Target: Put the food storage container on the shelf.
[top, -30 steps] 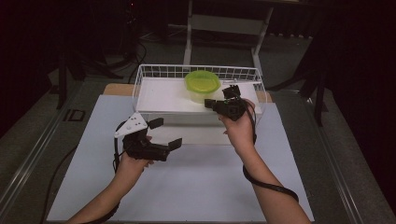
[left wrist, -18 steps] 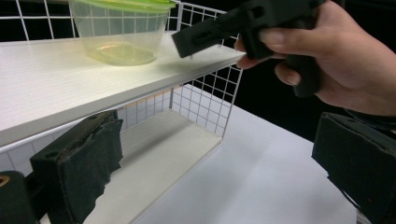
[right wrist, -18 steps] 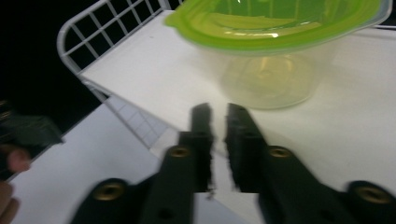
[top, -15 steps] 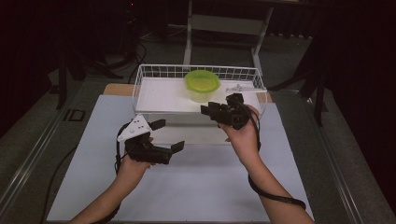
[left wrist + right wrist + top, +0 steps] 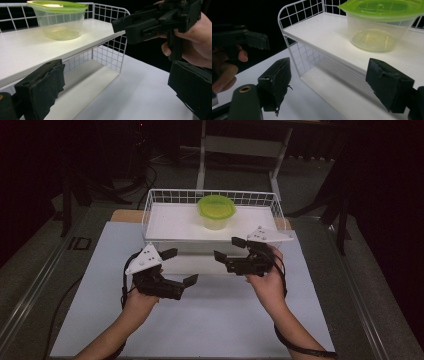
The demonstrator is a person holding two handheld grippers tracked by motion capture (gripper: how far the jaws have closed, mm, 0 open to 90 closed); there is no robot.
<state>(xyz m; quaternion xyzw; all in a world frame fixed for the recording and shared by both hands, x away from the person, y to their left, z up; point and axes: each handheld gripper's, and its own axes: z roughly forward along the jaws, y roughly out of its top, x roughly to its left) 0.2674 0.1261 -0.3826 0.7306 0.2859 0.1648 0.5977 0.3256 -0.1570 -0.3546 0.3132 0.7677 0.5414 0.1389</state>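
Dark, unlit room; grey floor; pale rectangular table mat; grey metal stand frame behind the table.

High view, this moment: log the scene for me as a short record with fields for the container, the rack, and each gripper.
container: clear tub with green lid, upright, lid on, standing on the rack's top shelf toward the back
rack: white wire shelf rack at the far end of the white mat; lower shelf bare
left gripper: jaws open, nothing between them, over the mat in front of the rack
right gripper: jaws have just been opening, nothing between them, in front of the rack and apart from the tub
contact: neither gripper touches the tub
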